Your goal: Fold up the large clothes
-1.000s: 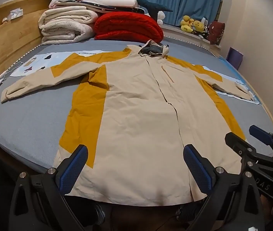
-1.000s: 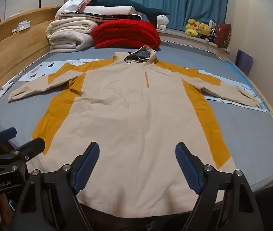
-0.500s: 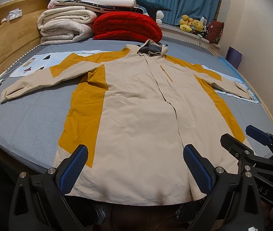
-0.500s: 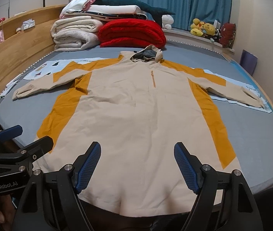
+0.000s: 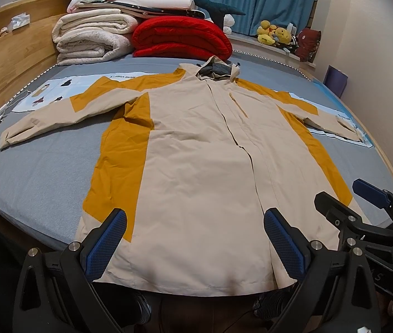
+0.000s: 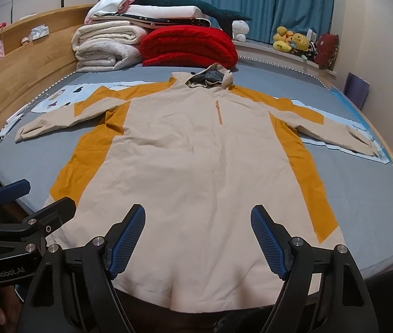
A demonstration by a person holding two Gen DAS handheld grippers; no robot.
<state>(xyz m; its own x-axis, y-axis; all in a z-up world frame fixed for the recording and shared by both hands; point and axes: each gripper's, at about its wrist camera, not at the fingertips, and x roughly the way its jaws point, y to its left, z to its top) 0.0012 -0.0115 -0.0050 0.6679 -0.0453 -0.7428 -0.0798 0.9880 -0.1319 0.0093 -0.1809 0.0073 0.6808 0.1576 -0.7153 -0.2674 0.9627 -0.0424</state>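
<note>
Just beyond both gaping tongs (image 5: 195, 245) (image 6: 197, 238) lies the spread jacket (image 5: 196, 149).

jacket (image 6: 196, 166) hem hidden behind right claw (image 6: 197, 238); headboard items too small

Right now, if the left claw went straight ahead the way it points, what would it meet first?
Most likely the jacket: the left claw, open, points over its hem toward the beige front panel. Its height above the cloth is unclear; a flat path might reach the red blanket instead.
</note>
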